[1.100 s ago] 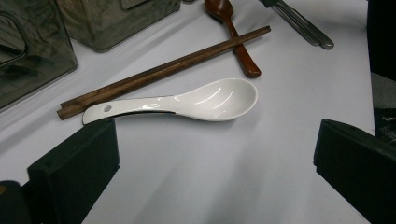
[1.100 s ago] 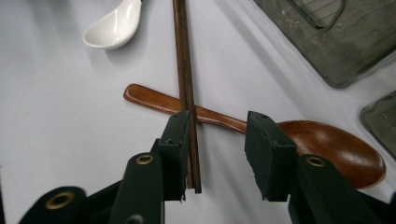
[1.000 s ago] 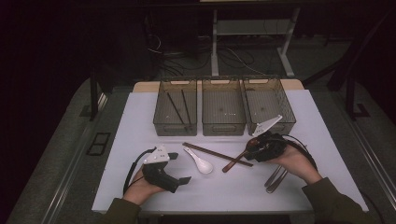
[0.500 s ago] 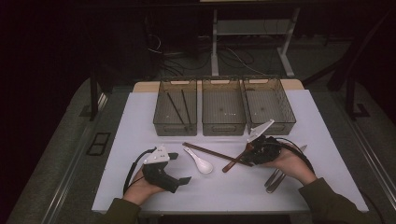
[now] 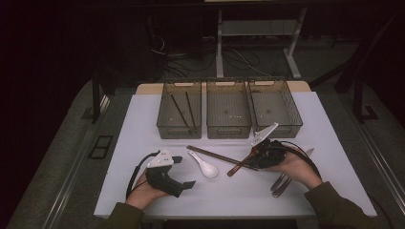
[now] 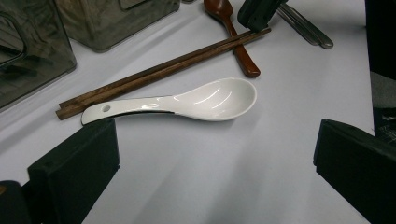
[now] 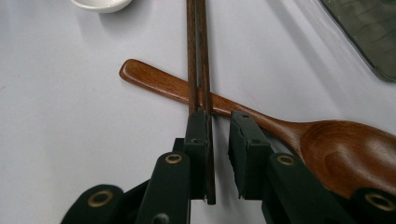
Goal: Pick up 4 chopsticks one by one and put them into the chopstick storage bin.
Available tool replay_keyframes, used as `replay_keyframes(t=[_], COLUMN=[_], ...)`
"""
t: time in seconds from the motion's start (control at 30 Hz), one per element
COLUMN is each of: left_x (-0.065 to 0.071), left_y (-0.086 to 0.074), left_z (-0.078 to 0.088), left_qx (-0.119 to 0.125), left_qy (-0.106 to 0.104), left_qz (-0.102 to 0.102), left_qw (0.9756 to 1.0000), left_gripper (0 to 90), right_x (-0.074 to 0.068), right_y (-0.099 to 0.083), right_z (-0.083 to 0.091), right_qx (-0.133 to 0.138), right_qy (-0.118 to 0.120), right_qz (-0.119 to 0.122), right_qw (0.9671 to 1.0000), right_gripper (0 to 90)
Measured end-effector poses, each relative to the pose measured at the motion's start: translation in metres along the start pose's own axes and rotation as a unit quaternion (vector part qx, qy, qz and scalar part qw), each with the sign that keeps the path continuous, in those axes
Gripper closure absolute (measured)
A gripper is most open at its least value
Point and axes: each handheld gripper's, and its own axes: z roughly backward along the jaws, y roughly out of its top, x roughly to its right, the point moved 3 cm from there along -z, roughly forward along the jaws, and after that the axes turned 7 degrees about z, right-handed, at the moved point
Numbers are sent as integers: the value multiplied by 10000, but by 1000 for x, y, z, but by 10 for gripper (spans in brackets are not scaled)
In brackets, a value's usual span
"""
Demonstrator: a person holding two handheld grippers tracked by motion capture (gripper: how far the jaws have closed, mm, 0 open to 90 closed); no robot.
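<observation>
Sorting of utensils into three bins (image 5: 228, 128) at the far side of the worktop (image 5: 143, 119), at an early stage. The left bin (image 5: 179, 125) already holds two dark sticks, apparently chopsticks; the middle and right bins look empty. Loose on the worktop lie a pair of chopsticks (image 5: 217, 156), a white spoon (image 5: 204, 165) near their left end, a wooden spoon (image 5: 241, 164) beneath their right end, and metal cutlery (image 5: 286, 176) near the right edge. The right gripper (image 5: 254, 157) is set over the right end of the chopsticks; in the right gripper view its jaws have just been closing, and the chopsticks (image 7: 200, 60) run between them, lying against the left pad with a gap on the other side, so a firm grip is not yet made. The chopsticks rest on the handle of the wooden spoon (image 7: 261, 126), crossing it. The left gripper (image 5: 187, 172) rests on the near left of the worktop, jaws wide apart and empty, facing the white spoon (image 6: 187, 100). Judged from this layout, one pair is binned; what is left is to lift the present pair clear of the wooden spoon and place it, presumably in the left bin, and then to sort both spoons and the cutlery.
</observation>
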Motion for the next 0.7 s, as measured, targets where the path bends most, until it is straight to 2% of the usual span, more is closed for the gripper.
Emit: replay_keyframes(t=[0.43,0.7], left_x=[0,0], left_y=[0,0], left_z=[0,0], left_qx=[0,-3], left_qy=[-8,-11], left_qz=[7,0], left_qw=[10000,10000], left_gripper=[0,0], right_x=[-1,-2], right_y=[1,3], right_z=[-6,-11], right_qx=[-142,-308], right_qy=[120,228], right_qz=[-10,101], right_qw=[9998,9992], right_gripper=[776,785])
